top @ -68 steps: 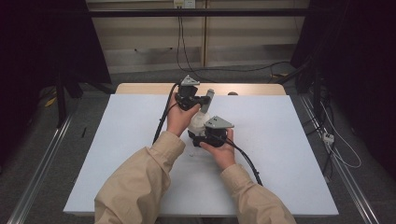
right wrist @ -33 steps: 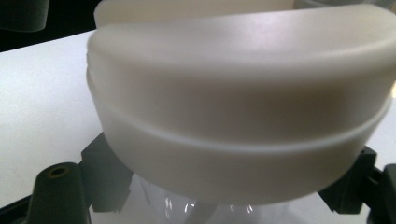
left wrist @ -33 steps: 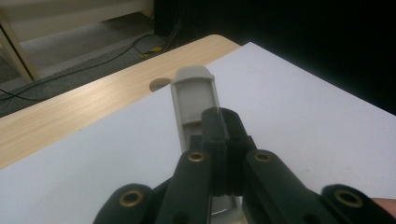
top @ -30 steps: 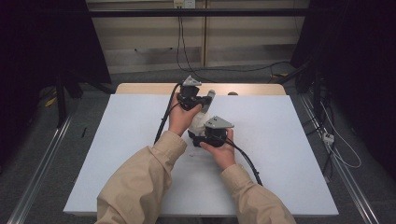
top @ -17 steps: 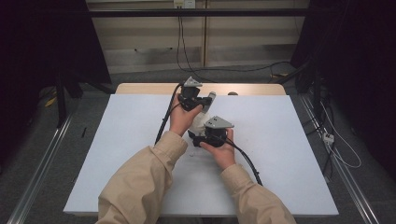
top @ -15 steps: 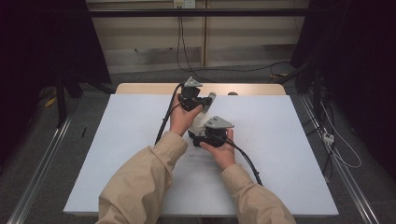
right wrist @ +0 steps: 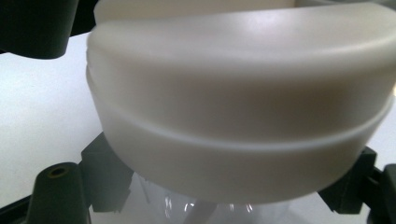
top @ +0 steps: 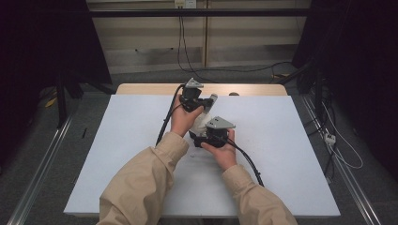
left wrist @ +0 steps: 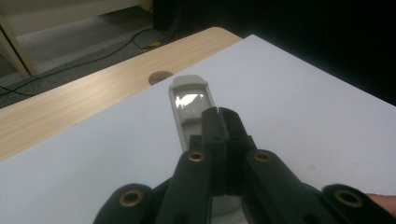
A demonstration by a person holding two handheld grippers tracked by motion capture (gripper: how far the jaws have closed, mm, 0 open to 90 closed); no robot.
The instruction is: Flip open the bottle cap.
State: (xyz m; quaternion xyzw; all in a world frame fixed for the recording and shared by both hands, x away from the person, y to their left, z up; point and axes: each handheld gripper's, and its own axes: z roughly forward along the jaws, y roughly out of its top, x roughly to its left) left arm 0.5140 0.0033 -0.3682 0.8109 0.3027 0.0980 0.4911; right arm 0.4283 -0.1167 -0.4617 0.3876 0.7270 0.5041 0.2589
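- The left gripper (top: 202, 101) sits toward the far edge of the table (top: 117, 154), in the person's left hand (top: 183, 119). In the left gripper view its two black fingers (left wrist: 223, 128) are pressed together with no gap. They lie over a flat pale grey handle with a clear window (left wrist: 189, 105) that juts out past their tips. Whether they pinch part of it, I cannot tell.
- That handle points toward the bare wooden strip (left wrist: 70, 107) at the table's far end, near a round hole (left wrist: 160, 77) in the wood.
- The right gripper (top: 202, 133) lies just nearer the person, in the right hand (top: 223, 152), close beside the left one.
- In the right gripper view a white round lid (right wrist: 238, 116) tops a clear container (right wrist: 205, 207). The right fingers (right wrist: 107, 179) stand on either side of the clear part just under the lid, closed on it.
- From above the container (top: 202, 119) sits between the two grippers at mid-table.
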